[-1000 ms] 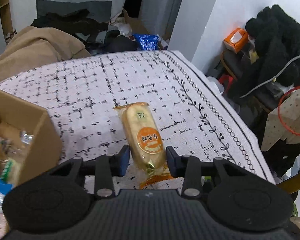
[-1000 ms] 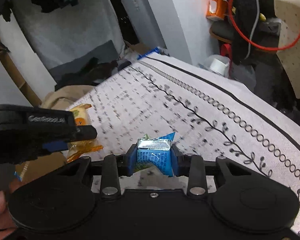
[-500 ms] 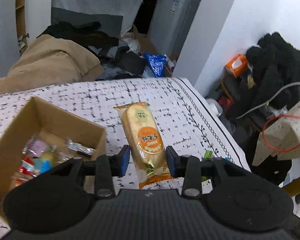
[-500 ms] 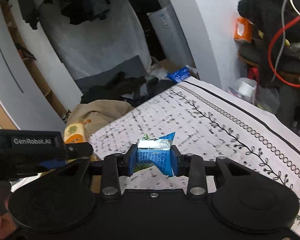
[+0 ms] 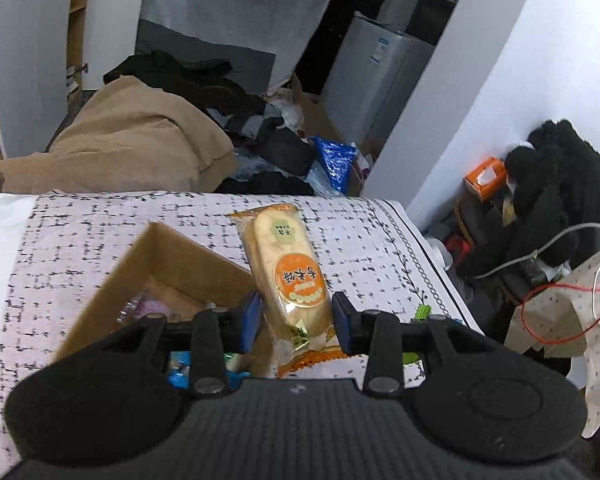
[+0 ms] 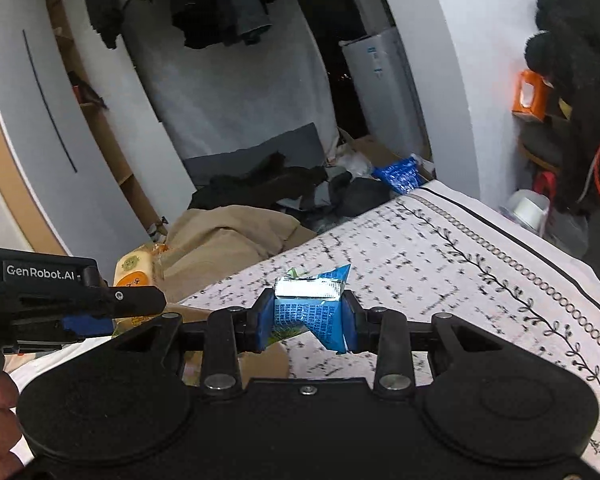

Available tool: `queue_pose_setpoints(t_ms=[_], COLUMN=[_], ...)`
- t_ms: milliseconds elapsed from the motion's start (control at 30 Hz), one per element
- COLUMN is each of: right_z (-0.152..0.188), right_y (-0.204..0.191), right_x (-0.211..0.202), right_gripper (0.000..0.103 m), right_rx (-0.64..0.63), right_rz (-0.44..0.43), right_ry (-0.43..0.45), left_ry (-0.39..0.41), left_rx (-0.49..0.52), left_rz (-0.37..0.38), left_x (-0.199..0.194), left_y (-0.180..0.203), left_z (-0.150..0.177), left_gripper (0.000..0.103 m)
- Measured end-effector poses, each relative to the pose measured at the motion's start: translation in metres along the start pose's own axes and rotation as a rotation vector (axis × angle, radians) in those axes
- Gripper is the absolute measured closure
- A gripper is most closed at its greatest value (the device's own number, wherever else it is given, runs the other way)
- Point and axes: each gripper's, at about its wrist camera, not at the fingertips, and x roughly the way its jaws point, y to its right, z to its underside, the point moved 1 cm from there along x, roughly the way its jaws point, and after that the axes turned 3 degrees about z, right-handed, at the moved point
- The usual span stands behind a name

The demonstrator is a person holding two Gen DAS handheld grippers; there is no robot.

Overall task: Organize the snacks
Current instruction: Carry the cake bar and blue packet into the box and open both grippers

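Observation:
My left gripper (image 5: 295, 322) is shut on a long yellow-and-orange snack pack (image 5: 287, 268), held in the air above the right edge of an open cardboard box (image 5: 167, 256) that holds several wrapped snacks. My right gripper (image 6: 306, 318) is shut on a small blue-and-silver snack packet (image 6: 310, 308), raised over the patterned cloth. In the right wrist view the left gripper (image 6: 111, 300) comes in from the left, with the yellow pack (image 6: 133, 270) showing behind it. A small green packet (image 5: 422, 312) lies on the cloth right of the left gripper.
The table wears a white cloth with black marks (image 5: 83, 224) and a vine border (image 6: 520, 292). Beyond its far edge lie a tan coat (image 5: 127, 140), dark clothes and a blue bag (image 5: 334, 158). A dark heap of clothing and an orange box (image 5: 484, 172) stand at the right.
Both grippers have risen with their snacks still held. The left one has moved over the cardboard box, which came into fuller view. The room beyond the table shows more in both views.

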Motion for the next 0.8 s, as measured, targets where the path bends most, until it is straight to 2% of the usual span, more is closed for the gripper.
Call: queue_pose_setpoints(t_ms=[200, 500, 800], right_z=[0.000, 0.012, 0.021], right_y=[-0.024, -0.059, -0.068], right_x=[0.001, 0.016, 0.030], right_gripper=[0.069, 0.069, 0.069], right_rx=[-0.034, -0.086, -0.096], right_rz=[-0.041, -0.096, -0.089], right_ry=[0.014, -0.027, -0.055], left_ry=[0.042, 0.019, -0.029], left_rx=[-0.045, -0.107, -0.158], left_rz=[-0.011, -0.029, 0.002], left_x=[-0.012, -0.005, 0.022], left_y=[-0.025, -0.066, -0.087], left_z=[-0.006, -0.009, -0.008], left_gripper=[0.065, 0.065, 0.065])
